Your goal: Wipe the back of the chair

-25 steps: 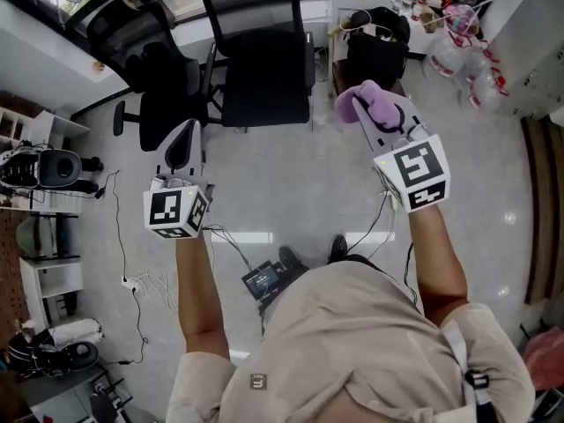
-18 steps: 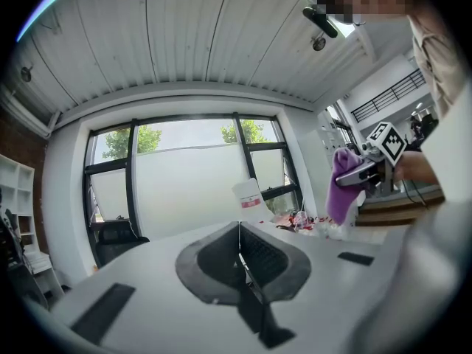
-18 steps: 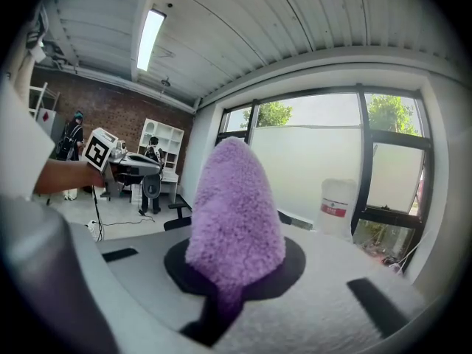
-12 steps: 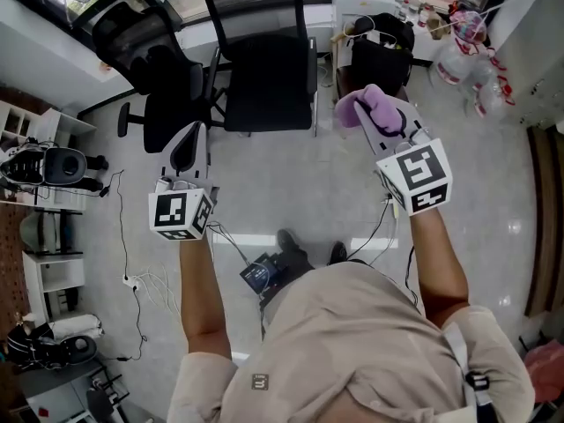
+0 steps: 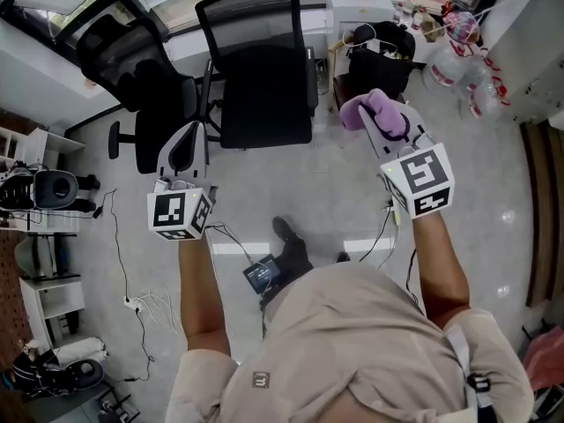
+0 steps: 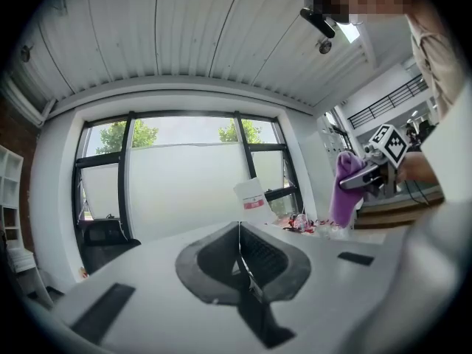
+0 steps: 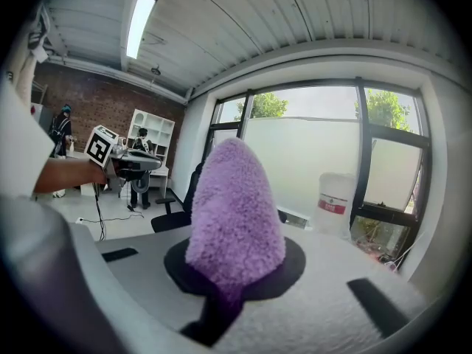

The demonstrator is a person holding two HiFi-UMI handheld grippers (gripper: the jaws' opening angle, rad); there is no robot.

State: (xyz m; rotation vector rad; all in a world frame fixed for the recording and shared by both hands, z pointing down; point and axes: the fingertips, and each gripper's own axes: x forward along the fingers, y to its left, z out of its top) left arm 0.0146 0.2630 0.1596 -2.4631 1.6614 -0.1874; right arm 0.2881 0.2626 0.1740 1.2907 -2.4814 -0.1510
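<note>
A black mesh-backed office chair [image 5: 263, 69] stands ahead of me, its seat facing me, with a second black chair [image 5: 145, 86] to its left. My right gripper [image 5: 374, 117] is held to the right of the chair, short of it, shut on a fluffy purple cloth [image 5: 368, 108] that bulges over the jaws [image 7: 236, 212]. My left gripper [image 5: 182, 144] hovers in front of the left chair with its jaws closed together and nothing between them [image 6: 241, 260]. Neither gripper touches a chair. From the left gripper view the cloth [image 6: 343, 194] hangs off the right gripper.
A black bag [image 5: 379, 47] sits on the floor right of the chair, with plastic bags and bottles [image 5: 463, 38] beyond. White shelving [image 5: 31, 148] lines the left side. Cables [image 5: 132, 280] and a small black box [image 5: 263, 276] lie by my feet.
I have stepped forward a little, one foot now further ahead. Both chairs have shifted slightly left in the view. Both grippers keep their height and state.
</note>
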